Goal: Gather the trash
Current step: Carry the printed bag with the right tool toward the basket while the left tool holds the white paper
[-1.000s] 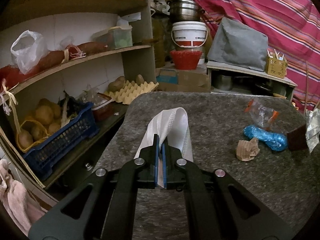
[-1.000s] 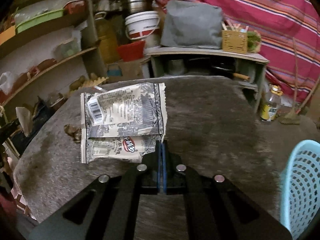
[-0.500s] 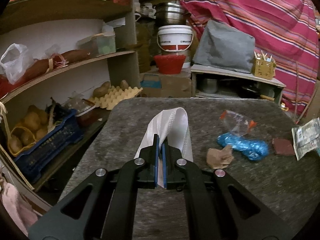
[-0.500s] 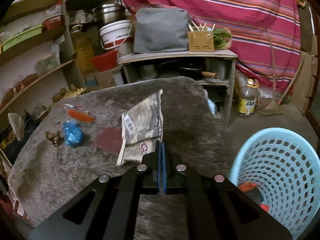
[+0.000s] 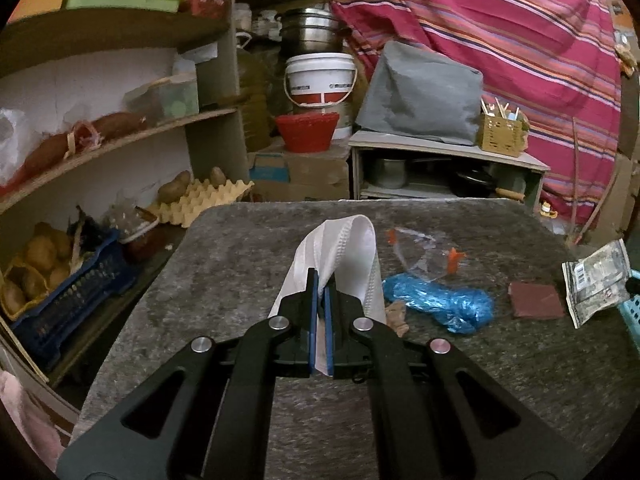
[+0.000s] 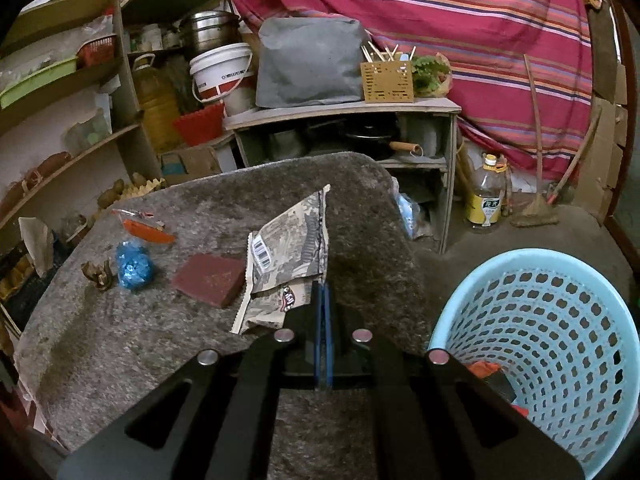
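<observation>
Nearest the left wrist camera, the left claw [image 5: 319,284] is clamped shut on a white mask [image 5: 348,240], which loops up over the fingertips above the grey tabletop [image 5: 248,264]. Just right of it lies a crumpled brown scrap [image 5: 396,314], then a blue bag [image 5: 440,302] bunched up, and behind that a clear wrapper [image 5: 416,246] with orange ends. Further toward the right edge sits a flat red square [image 5: 536,300].

Close to the right wrist camera, the right claw [image 6: 322,292] is pinched tight on a printed snack packet [image 6: 288,256], held near the tabletop's right edge with its barcode facing left. Off that edge, on the floor, stands a pale blue basket [image 6: 560,292] with some red and black bits at its bottom.

Beyond the tabletop's far edge stands a low cabinet [image 6: 344,110] carrying a grey bundle [image 6: 312,64], with shelves [image 5: 120,140] of potatoes along the left and a striped cloth [image 6: 460,20] behind.
</observation>
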{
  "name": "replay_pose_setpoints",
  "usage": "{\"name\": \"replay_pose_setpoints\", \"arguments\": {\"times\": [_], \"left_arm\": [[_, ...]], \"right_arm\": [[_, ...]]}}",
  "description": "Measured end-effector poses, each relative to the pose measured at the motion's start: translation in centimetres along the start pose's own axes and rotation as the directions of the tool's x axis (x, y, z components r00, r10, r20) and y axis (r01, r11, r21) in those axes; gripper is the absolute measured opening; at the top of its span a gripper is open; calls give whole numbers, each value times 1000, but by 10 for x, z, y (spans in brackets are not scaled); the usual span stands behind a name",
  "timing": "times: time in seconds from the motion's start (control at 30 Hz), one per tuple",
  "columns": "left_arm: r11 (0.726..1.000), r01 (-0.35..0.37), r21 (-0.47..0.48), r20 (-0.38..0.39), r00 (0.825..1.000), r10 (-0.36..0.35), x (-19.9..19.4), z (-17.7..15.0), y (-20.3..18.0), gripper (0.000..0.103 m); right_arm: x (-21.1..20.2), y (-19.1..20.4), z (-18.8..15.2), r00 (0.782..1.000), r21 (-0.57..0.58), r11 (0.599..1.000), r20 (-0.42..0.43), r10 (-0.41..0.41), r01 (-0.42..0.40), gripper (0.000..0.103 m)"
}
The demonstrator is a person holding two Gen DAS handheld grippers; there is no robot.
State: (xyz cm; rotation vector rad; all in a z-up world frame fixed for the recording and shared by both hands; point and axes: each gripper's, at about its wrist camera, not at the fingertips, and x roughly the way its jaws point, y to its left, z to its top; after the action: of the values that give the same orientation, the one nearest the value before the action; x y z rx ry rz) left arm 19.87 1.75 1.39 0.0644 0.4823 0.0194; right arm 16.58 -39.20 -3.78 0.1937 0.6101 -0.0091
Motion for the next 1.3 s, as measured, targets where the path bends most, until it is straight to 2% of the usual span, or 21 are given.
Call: {"name": "replay_pose_setpoints", "arguments": {"times": [0.37,0.8,1.0,1.2,1.3], "left_arm": [[999,45,30,-7,999,-45,4,3,-39,1],[982,146,116,0,989,-147,-1,-2,-113,1],[966,220,133,0,975,-222,-8,4,-145,1],[941,277,196,16,958,-285,-20,7,-198,1],[922,329,206,7,941,-338,-23,6,-232,1]], "right_arm": [[-21,-19,-1,999,36,999,37,-6,5,1],[-79,-91,-10,990,136,988,108,-90,75,1],[-111,-141,-22,978,207,969,129,-164,136,1],[-128,-175,-33,970,270,949,133,-204,162,1],[-126,-185,-37,970,281,943,111,-218,179,1]]}}
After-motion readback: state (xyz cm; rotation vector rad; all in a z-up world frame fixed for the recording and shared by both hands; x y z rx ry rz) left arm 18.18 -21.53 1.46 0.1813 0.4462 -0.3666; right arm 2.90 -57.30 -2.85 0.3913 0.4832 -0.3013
